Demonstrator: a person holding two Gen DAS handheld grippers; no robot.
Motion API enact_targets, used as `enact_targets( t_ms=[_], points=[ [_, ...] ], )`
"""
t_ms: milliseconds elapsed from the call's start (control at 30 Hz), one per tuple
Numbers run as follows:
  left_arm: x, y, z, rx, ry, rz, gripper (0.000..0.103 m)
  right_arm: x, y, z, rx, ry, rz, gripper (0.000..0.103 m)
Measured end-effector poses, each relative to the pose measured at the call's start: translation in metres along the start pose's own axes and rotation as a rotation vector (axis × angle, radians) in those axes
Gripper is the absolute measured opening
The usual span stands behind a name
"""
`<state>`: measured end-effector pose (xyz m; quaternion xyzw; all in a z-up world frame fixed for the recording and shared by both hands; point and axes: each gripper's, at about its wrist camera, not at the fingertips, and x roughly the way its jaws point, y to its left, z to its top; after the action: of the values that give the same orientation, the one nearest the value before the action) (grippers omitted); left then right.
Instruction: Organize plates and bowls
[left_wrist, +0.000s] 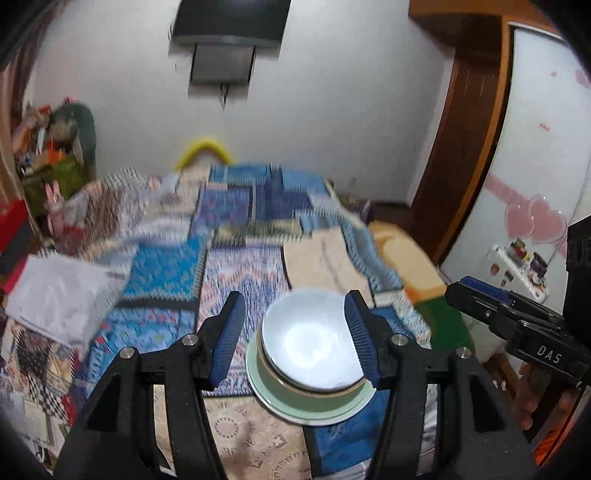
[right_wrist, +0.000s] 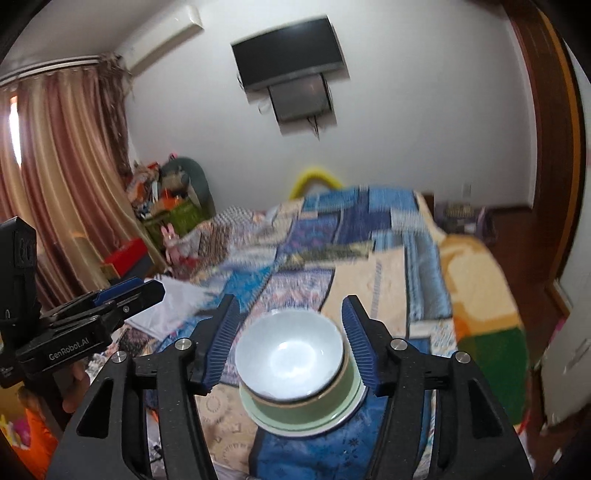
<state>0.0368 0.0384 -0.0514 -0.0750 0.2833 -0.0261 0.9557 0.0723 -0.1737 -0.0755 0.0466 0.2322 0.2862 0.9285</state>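
Patchwork bedspread (left_wrist: 236, 258) carries the stacked white bowl (left_wrist: 310, 343), green bowl (right_wrist: 314, 397) and plate (left_wrist: 310, 408).
Left gripper (left_wrist: 295, 339) and right gripper (right_wrist: 288, 343) both gape empty, above and short of the stack.

A white wall (right_wrist: 406, 122) carries a dark flat screen (right_wrist: 291, 51) with a smaller box (right_wrist: 301, 99) hung beneath it. An air conditioner (right_wrist: 166, 42) sits high near the ceiling, beside striped brown-pink curtains (right_wrist: 62, 166) lit by daylight at the left edge. A bed fills the middle, covered by a blue patchwork quilt (right_wrist: 351, 229). Cluttered belongings (right_wrist: 166, 199) pile in the corner. A brown wooden door frame (left_wrist: 465, 147) borders a white panel with pink hearts (left_wrist: 535, 218).
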Motion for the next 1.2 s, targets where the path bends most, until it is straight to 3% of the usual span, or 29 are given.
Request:
enact_targets(
  t_ms=[167,233,367,433,533,600,667,1200],
  points=[
    [-0.038,-0.010,0.006,0.021,-0.116,0.005,0.062,-0.019,0.010,0.006,-0.034,-0.079,0.009,0.064],
    [-0.050,-0.013,0.007,0.028,-0.158,0.006,0.071,-0.022,0.012,0.007,-0.045,-0.100,0.004,0.069],
    [-0.067,-0.019,0.005,0.050,-0.201,-0.010,0.073,-0.028,0.016,0.006,-0.061,-0.132,0.001,0.080],
    [-0.073,-0.018,0.005,0.044,-0.220,-0.011,0.090,-0.030,0.017,0.006,-0.063,-0.147,-0.005,0.085],
    [-0.082,-0.021,0.002,0.050,-0.268,0.009,0.097,-0.032,0.018,0.005,-0.064,-0.157,-0.003,0.089],
    [-0.085,-0.021,0.001,0.054,-0.281,0.016,0.101,-0.033,0.019,0.004,-0.065,-0.165,-0.008,0.097],
    [-0.088,-0.023,-0.001,0.057,-0.296,0.019,0.102,-0.033,0.020,0.004,-0.062,-0.179,-0.016,0.103],
    [-0.094,-0.031,-0.008,0.094,-0.313,0.033,0.103,-0.040,0.021,0.000,-0.064,-0.184,-0.019,0.103]
  ],
)
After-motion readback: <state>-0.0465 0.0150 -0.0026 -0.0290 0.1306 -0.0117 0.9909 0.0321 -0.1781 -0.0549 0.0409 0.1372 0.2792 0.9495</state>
